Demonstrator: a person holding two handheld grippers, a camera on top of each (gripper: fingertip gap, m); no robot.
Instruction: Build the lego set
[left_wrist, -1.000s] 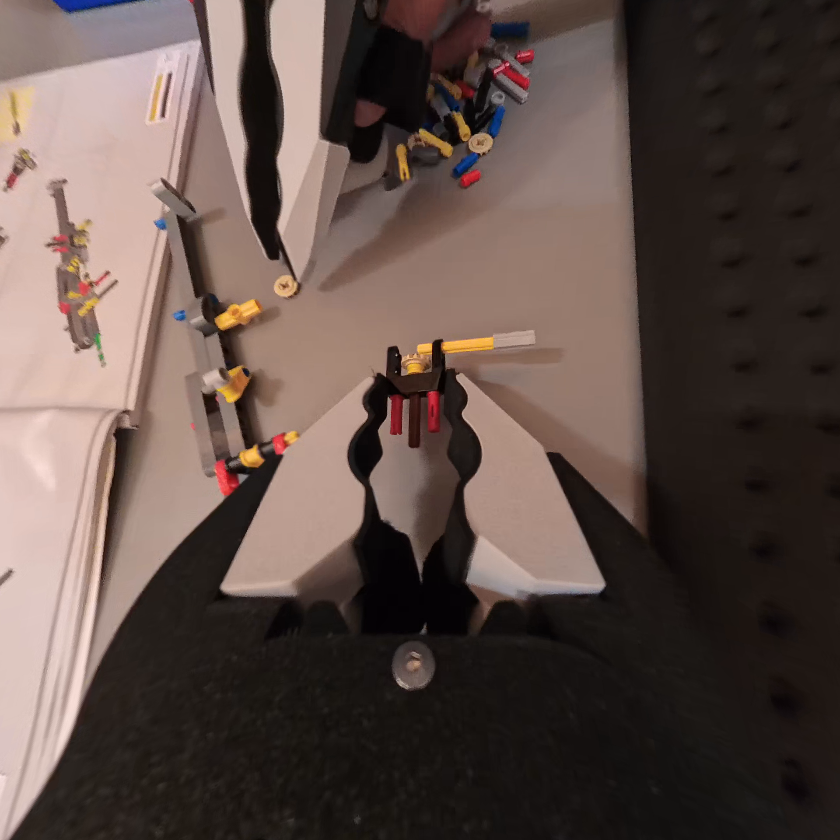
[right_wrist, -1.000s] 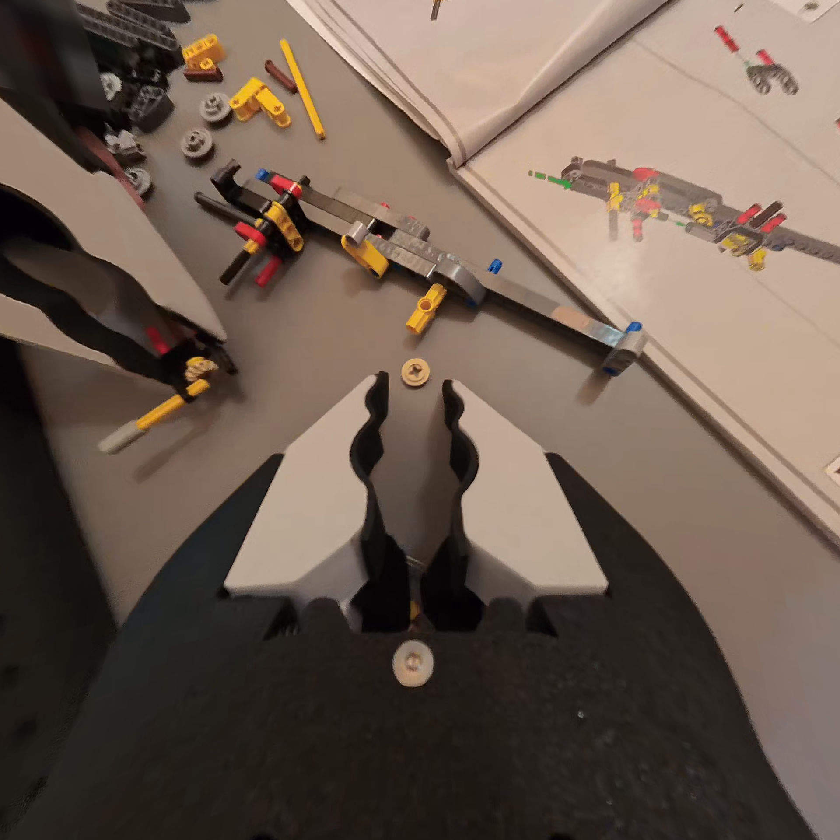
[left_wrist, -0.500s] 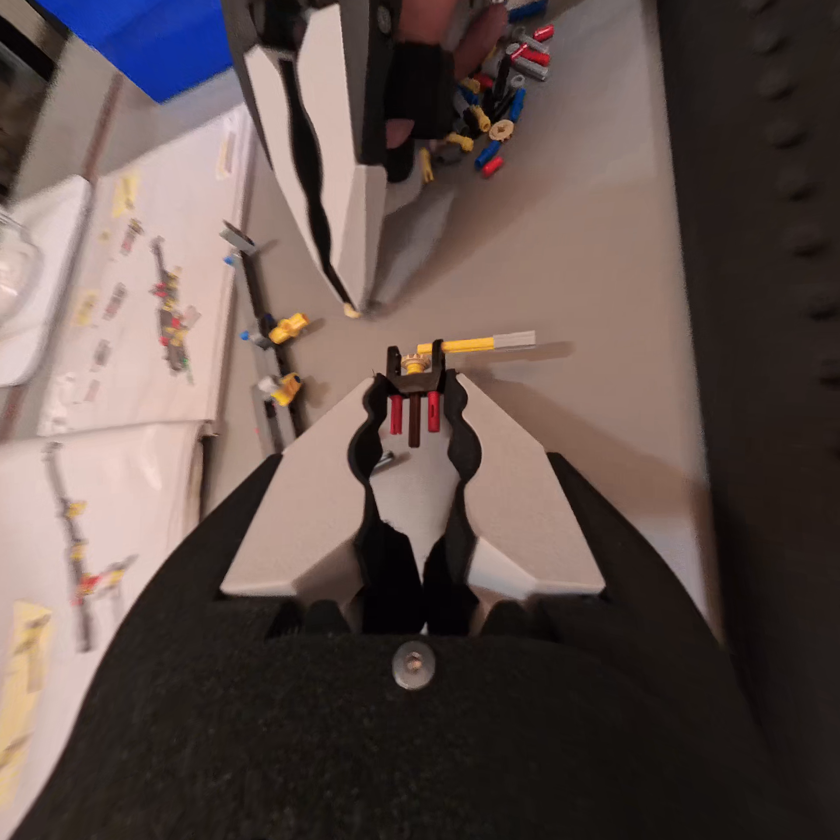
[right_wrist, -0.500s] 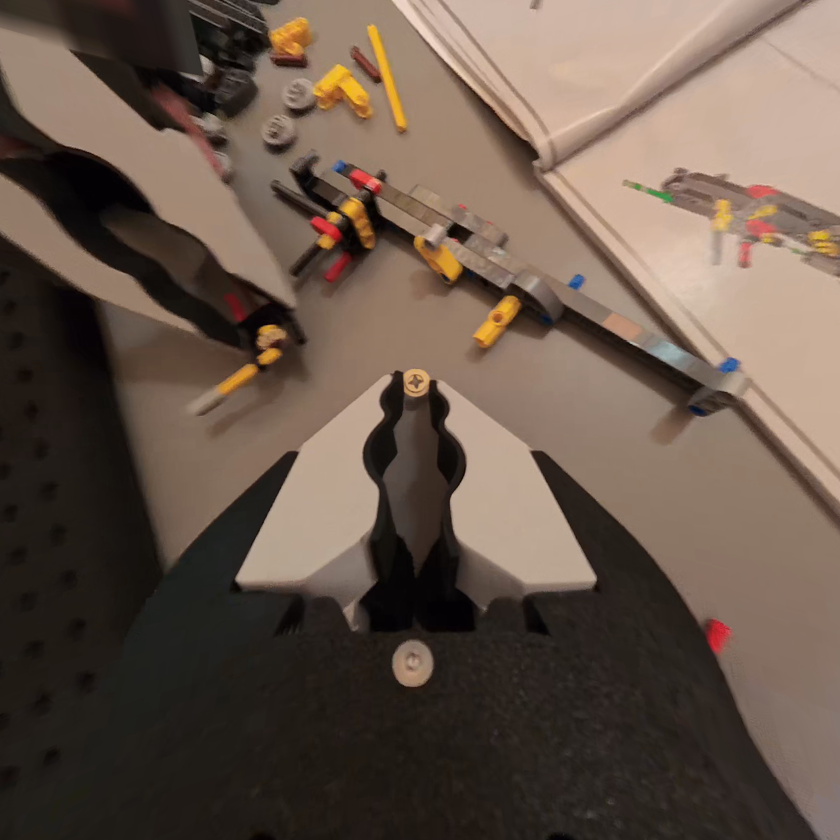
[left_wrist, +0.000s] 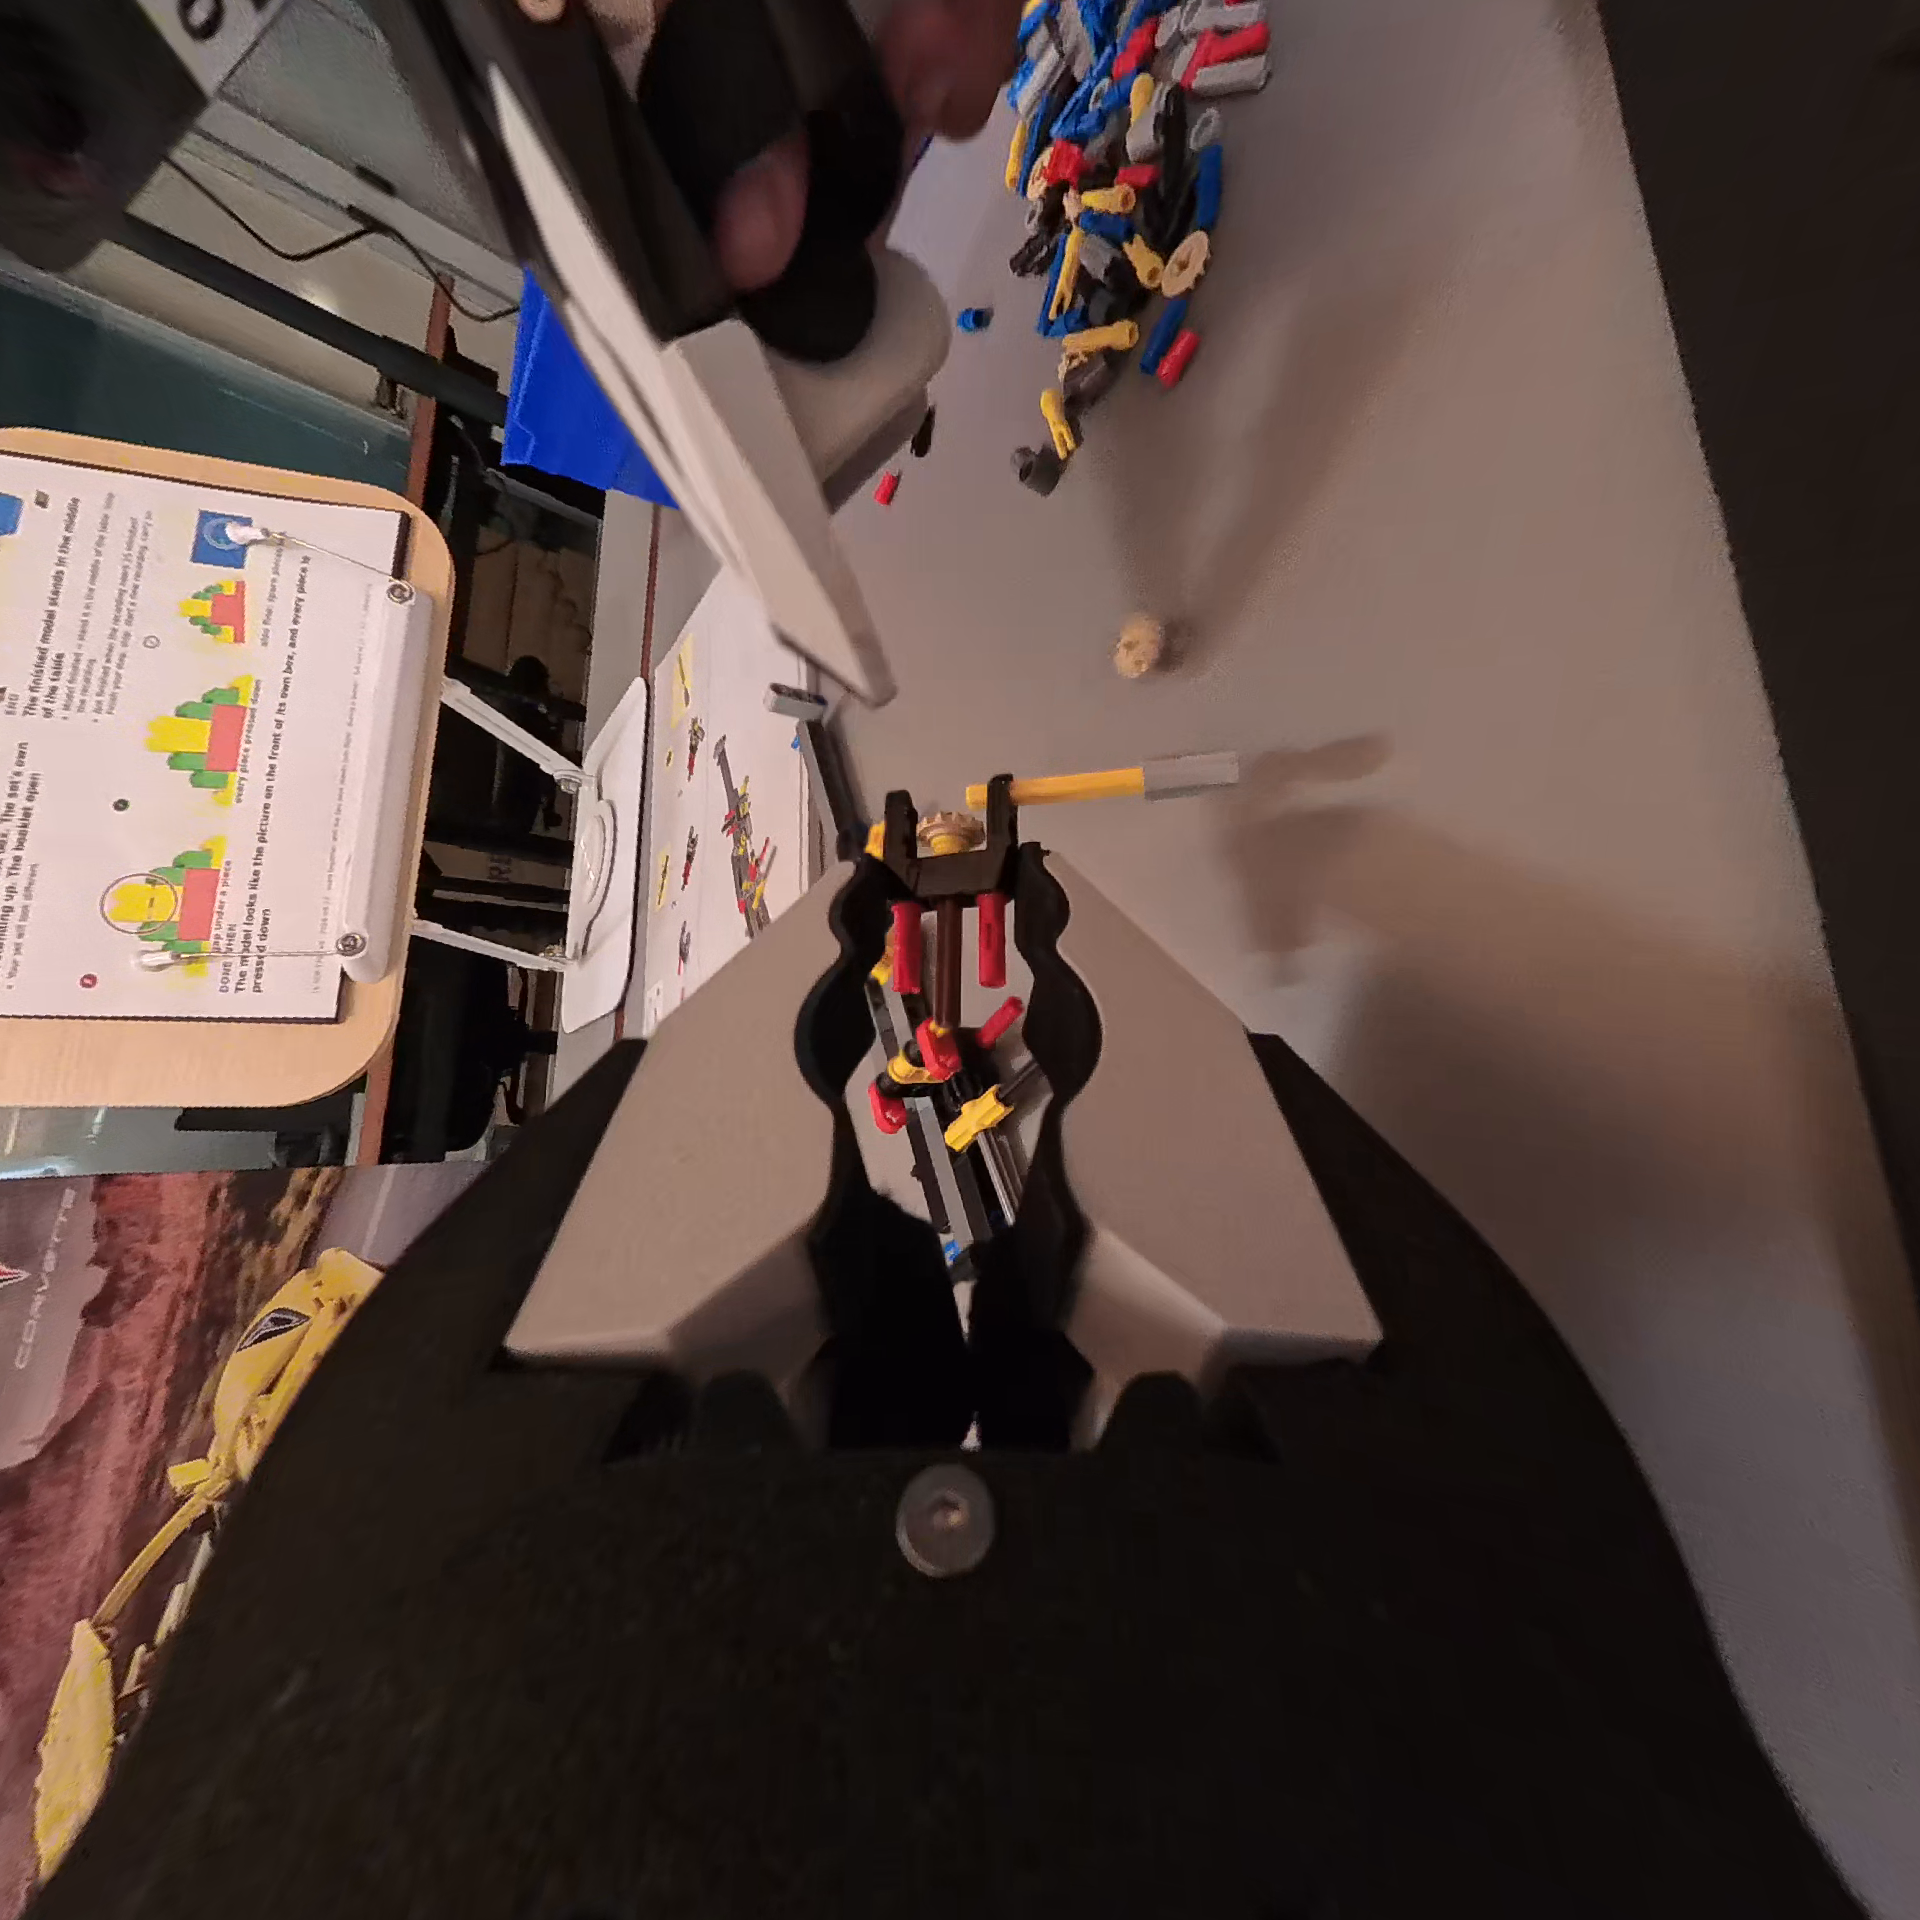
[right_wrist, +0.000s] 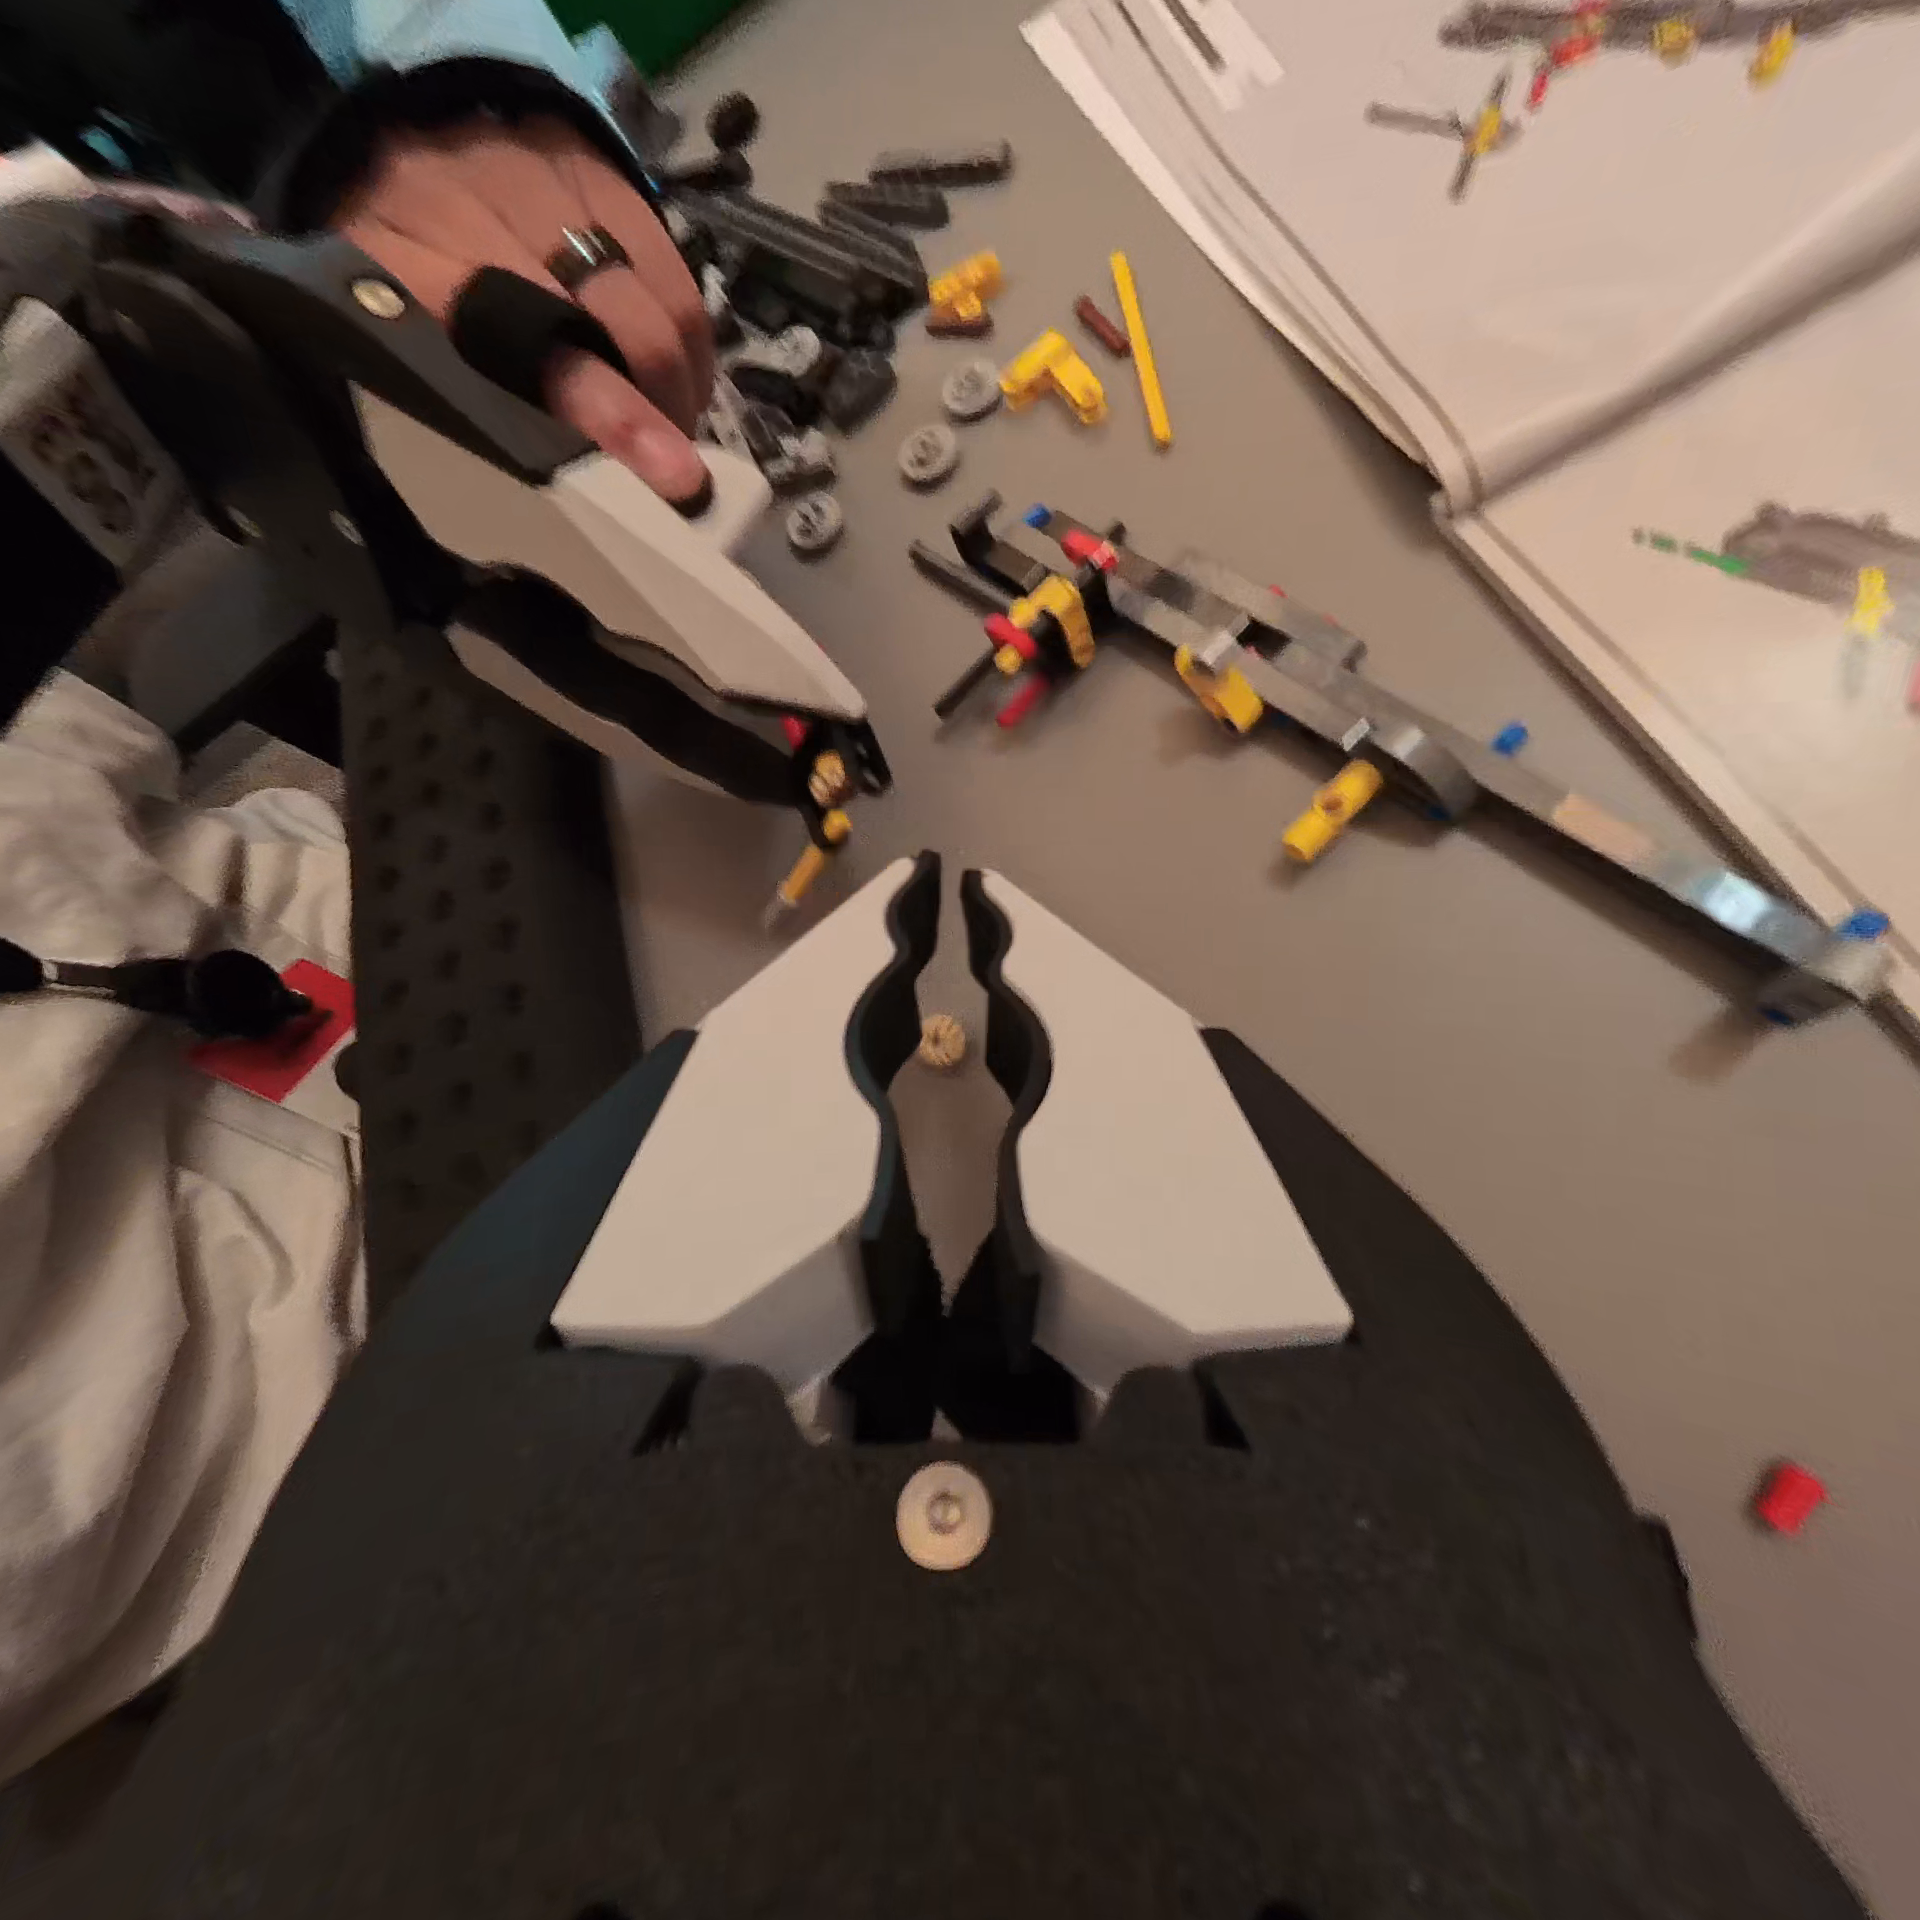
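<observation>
Left tongs (left_wrist: 948, 868): you are clamping them on a small black fork piece (left_wrist: 951, 852) with red pins, a tan gear and a yellow and grey axle (left_wrist: 1101, 781) sticking out sideways, lifted above the desk (left_wrist: 1455, 582).
Right tongs (right_wrist: 943, 875): they are sitting almost together with only a slim gap at the tips, gripping nothing.
Tan gear (right_wrist: 942, 1038): it is lying loose on the desk, seen through the gap between the right tongs.
Long grey build (right_wrist: 1288, 665): it is resting on the desk beside the open instruction booklet (right_wrist: 1621, 343).
Loose parts: a mixed heap (left_wrist: 1122, 177) is lying far off; dark beams (right_wrist: 821, 260) are piled near your hand (right_wrist: 520, 249).
Writing: a printed sheet on a clipboard (left_wrist: 208, 769) and a boxed picture are showing text.
Hard to make out: motion is blurring the booklet pictures.
</observation>
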